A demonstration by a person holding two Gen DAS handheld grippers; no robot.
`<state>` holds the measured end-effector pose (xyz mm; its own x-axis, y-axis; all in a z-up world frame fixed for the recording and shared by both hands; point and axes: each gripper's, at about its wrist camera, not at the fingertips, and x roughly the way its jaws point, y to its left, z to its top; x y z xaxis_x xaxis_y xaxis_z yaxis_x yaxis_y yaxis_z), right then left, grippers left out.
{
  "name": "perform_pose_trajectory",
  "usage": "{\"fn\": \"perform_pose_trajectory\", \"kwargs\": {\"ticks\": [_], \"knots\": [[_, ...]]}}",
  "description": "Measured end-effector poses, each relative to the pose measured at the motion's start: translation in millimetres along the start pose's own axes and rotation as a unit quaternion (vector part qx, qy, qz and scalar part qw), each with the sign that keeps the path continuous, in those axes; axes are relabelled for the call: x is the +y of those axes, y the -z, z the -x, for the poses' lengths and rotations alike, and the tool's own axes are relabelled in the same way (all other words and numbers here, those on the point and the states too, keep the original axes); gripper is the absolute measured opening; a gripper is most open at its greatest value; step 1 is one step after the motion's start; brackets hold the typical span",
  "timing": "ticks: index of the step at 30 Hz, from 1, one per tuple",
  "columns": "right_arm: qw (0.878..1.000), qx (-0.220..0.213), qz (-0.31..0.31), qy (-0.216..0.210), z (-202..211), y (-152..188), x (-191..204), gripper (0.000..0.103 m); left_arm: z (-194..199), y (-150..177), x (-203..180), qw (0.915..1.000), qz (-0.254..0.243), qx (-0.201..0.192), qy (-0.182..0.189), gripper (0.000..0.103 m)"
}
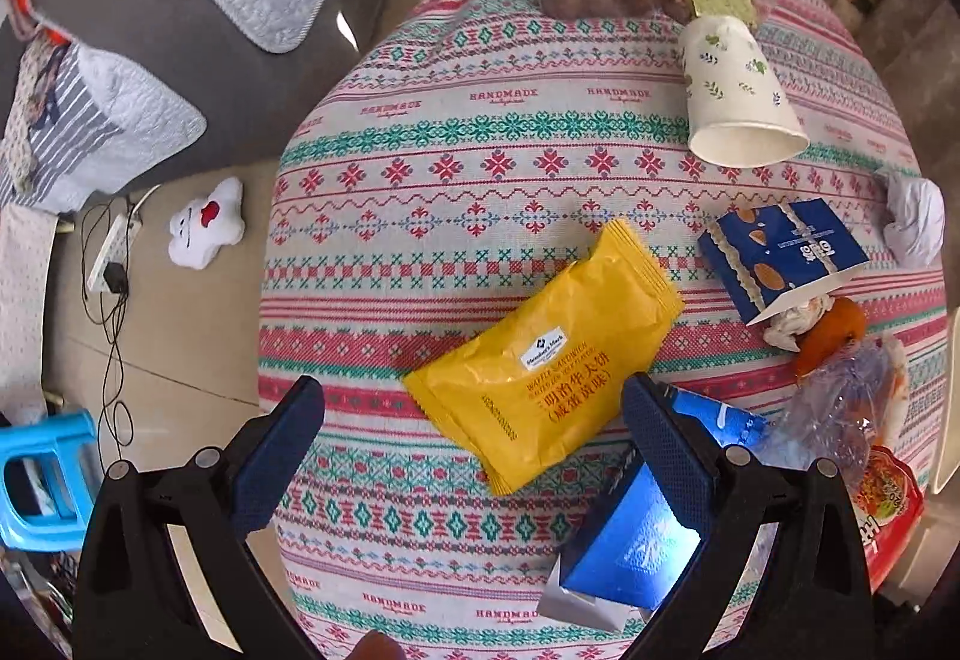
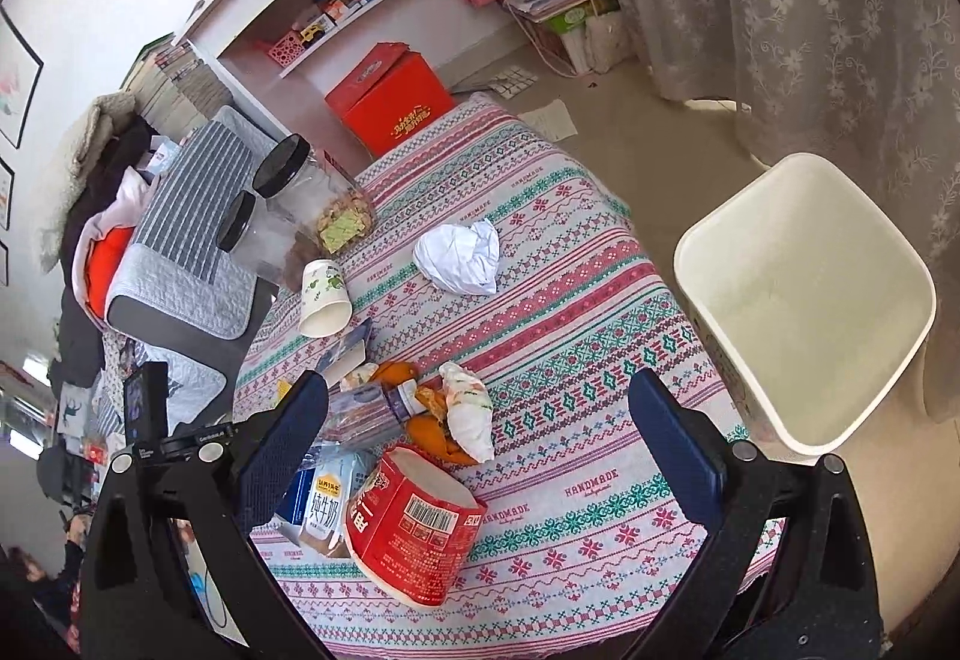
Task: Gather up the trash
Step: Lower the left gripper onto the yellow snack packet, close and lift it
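Trash lies on a table with a patterned cloth (image 1: 480,132). In the left wrist view a yellow snack wrapper (image 1: 540,354) lies just ahead of my open, empty left gripper (image 1: 474,420). A shiny blue box (image 1: 636,540) lies under its right finger. A tipped paper cup (image 1: 738,90) and a blue almond carton (image 1: 780,252) lie further off. In the right wrist view my right gripper (image 2: 480,420) is open and empty above a red instant-noodle cup (image 2: 414,528), a milk carton (image 2: 324,504), orange peel (image 2: 432,438) and crumpled white paper (image 2: 462,255).
A white bin (image 2: 810,300) stands on the floor right of the table. Two black-lidded jars (image 2: 288,204) stand at the table's far end. A grey sofa (image 1: 180,0), a blue stool (image 1: 42,486), cables and a red box (image 2: 390,96) surround the table.
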<state>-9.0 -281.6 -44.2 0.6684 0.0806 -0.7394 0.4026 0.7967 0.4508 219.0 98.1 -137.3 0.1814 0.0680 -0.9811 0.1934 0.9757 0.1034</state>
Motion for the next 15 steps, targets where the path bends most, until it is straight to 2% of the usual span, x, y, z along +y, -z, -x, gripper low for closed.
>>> {"fn": "perform_pose_trajectory", "kwargs": {"ticks": [6, 8, 10, 12, 14, 15], "knots": [[1.0, 0.021, 0.006, 0.021, -15, -1, 0, 0.096, -37, -29, -6, 0.9989, -0.038, 0.016, 0.024, 0.096], [0.999, 0.026, 0.006, 0.027, -20, -1, -3, 0.096, -47, -30, -9, 0.9975, -0.052, 0.03, 0.037, 0.092], [0.999, 0.034, 0.001, 0.028, -24, -1, -5, 0.096, -55, -28, -12, 0.995, -0.064, 0.043, 0.065, 0.072], [0.999, 0.043, -0.005, 0.025, -27, -1, -6, 0.096, -57, -22, -12, 0.9938, -0.068, 0.044, 0.077, 0.063], [0.999, 0.048, -0.007, 0.023, -29, 0, -5, 0.096, -53, -16, -11, 0.9938, -0.065, 0.035, 0.084, 0.046], [0.999, 0.047, -0.004, 0.023, -29, 1, -3, 0.096, -52, -12, -9, 0.9937, -0.056, 0.033, 0.091, 0.03]]}}
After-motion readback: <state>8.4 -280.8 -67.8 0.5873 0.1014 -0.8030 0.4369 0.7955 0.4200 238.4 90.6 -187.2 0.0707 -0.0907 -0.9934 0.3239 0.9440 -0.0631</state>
